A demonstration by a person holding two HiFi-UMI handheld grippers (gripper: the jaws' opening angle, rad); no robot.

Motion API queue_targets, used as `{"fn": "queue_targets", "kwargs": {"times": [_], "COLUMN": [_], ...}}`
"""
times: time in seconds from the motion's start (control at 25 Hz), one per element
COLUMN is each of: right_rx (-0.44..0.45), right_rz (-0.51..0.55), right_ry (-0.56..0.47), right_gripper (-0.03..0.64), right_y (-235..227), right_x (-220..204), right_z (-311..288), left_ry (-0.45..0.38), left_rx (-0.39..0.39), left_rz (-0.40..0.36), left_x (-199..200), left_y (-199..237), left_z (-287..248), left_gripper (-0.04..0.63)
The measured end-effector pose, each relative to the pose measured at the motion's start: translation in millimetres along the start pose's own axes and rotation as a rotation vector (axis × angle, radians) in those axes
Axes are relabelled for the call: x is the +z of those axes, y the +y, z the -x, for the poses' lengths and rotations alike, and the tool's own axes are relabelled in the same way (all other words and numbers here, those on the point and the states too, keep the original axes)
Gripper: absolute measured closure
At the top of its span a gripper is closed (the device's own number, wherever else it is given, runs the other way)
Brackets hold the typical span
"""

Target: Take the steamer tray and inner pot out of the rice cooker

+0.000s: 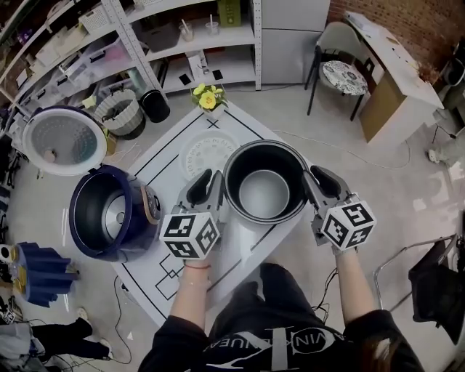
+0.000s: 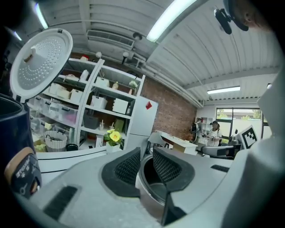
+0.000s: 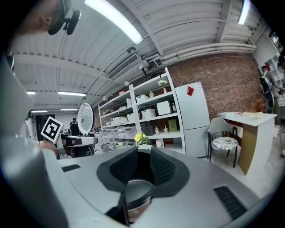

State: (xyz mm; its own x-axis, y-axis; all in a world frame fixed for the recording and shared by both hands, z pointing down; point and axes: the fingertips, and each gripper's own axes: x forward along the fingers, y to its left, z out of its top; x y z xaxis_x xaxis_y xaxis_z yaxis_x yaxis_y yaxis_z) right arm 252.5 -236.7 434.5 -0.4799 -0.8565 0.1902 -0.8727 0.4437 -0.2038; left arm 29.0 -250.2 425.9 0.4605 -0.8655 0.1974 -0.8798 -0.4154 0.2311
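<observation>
We see a desk (image 1: 163, 156) covered by a white mat with black lines. A small pot of yellow flowers (image 1: 208, 98) stands at its far corner. Beyond it, on the floor, a ribbed basket (image 1: 120, 113) sits just beside a black bin (image 1: 155, 105), both in front of white shelves (image 1: 185, 43) stocked with boxes. Right of the shelves we find a fridge (image 1: 294, 36), then a chair (image 1: 340, 69) with a patterned seat, near a white table (image 1: 396, 87) by a brick wall (image 1: 407, 22). A blue object (image 1: 40, 270) sits at the near left, and a cable (image 1: 341, 147) trails across the floor.

1 pot (image 1: 243, 174), 1 cooker (image 1: 80, 218), 1 tray (image 1: 200, 156)
</observation>
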Motion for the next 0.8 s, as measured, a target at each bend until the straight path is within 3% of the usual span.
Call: {"fn": "queue_targets", "kwargs": {"times": [0.4, 0.8], "right_rx": [0.071, 0.152], "right_rz": [0.045, 0.045], "right_ry": [-0.087, -0.113], "right_gripper": [0.592, 0.617], "right_y": [27, 44], "right_x": [43, 63], "right_z": [13, 17], "left_ry": [-0.112, -0.196], "left_rx": [0.033, 0.069], "left_rz": [-0.059, -0.051], "left_x": [48, 83], "left_y": [2, 7], "left_z": [36, 64], "left_gripper": [0.562, 0.577]}}
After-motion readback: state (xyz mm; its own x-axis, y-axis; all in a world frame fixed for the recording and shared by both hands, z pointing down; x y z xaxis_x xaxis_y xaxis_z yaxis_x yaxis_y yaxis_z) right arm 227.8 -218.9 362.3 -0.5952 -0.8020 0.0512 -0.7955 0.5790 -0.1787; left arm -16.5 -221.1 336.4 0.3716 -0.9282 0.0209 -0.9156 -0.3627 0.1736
